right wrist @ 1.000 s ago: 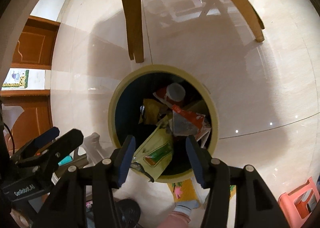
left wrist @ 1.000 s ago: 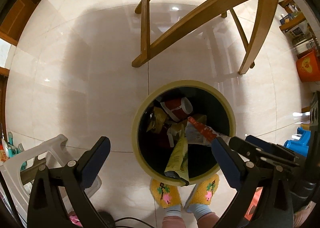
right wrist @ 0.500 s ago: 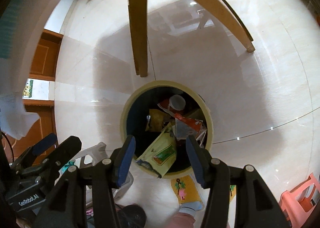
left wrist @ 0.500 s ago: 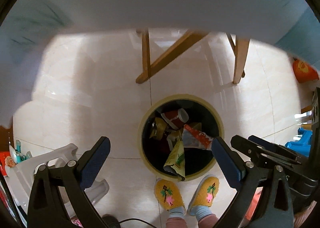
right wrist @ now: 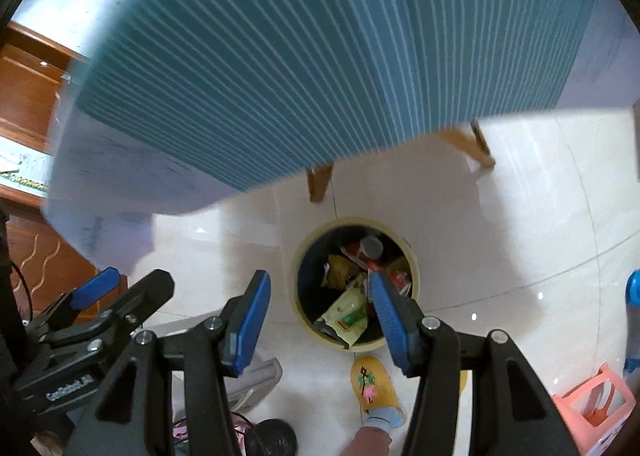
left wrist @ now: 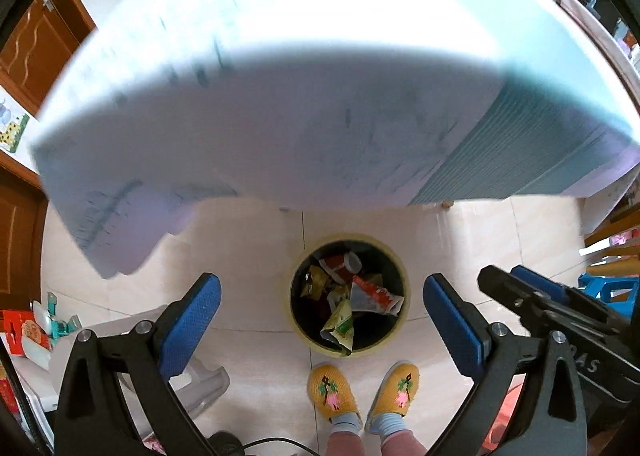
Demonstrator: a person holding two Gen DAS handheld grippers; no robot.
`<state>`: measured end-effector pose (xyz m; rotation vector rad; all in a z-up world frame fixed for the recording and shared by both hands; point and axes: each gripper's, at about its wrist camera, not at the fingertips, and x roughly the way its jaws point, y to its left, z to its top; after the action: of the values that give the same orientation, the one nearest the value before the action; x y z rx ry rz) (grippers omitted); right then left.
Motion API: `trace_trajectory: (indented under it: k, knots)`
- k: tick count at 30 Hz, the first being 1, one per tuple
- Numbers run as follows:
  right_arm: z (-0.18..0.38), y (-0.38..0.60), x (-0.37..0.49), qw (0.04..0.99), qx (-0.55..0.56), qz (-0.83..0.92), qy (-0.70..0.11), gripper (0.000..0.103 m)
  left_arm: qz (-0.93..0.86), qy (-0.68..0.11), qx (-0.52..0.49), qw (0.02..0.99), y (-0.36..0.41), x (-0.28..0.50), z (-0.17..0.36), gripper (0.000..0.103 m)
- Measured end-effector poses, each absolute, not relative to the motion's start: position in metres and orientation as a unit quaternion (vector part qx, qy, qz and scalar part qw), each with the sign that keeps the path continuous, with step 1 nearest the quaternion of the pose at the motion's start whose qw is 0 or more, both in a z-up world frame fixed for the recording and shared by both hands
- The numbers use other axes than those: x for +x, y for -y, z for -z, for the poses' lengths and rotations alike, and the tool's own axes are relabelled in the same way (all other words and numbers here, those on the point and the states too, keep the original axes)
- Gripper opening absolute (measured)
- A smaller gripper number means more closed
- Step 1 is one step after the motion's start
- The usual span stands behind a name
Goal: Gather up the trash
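Observation:
A round bin with a yellow rim (left wrist: 348, 237) stands on the pale tiled floor, below both grippers. It holds several wrappers, among them a green-yellow packet (left wrist: 340, 322), a red-and-white packet (left wrist: 372, 294) and a red cup (left wrist: 340, 262). My left gripper (left wrist: 322, 282) is open wide high above the bin, with nothing between its blue pads. In the right wrist view the bin's rim (right wrist: 356, 221) and the green packet (right wrist: 346, 312) show between the fingers of my right gripper (right wrist: 318, 276), which is open and empty too.
A table with a white and blue-striped cloth (left wrist: 320, 76) (right wrist: 320, 56) fills the upper part of both views. A person's yellow slippers (left wrist: 332, 392) stand beside the bin. A white stool (left wrist: 200, 376), a pink stool (right wrist: 592, 408) and a blue stool (left wrist: 608, 288) are nearby.
Both grippers have risen straight up from the bin, which now looks smaller and farther. The clothed table edge has come into view and hides the wooden legs. The jaws stay as they were.

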<state>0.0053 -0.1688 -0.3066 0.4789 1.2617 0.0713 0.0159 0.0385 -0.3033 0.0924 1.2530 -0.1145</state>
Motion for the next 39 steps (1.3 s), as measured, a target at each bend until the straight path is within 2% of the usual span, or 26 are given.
trace_trajectory:
  k: [7,24,39]
  knots:
    - [0.223,0.175,0.003,0.813,0.204,-0.045,-0.544,0.053,0.052,-0.559,0.051,0.826,-0.029,0.006,0.232,0.1]
    - [0.063,0.18,-0.013,0.865,0.169,-0.063,-0.468,0.053,0.037,-0.48,0.039,0.876,-0.016,-0.011,0.074,0.1]
    - [0.013,0.181,-0.015,0.89,0.146,-0.066,-0.426,0.053,0.034,-0.451,0.025,0.891,-0.01,-0.013,0.037,0.1]
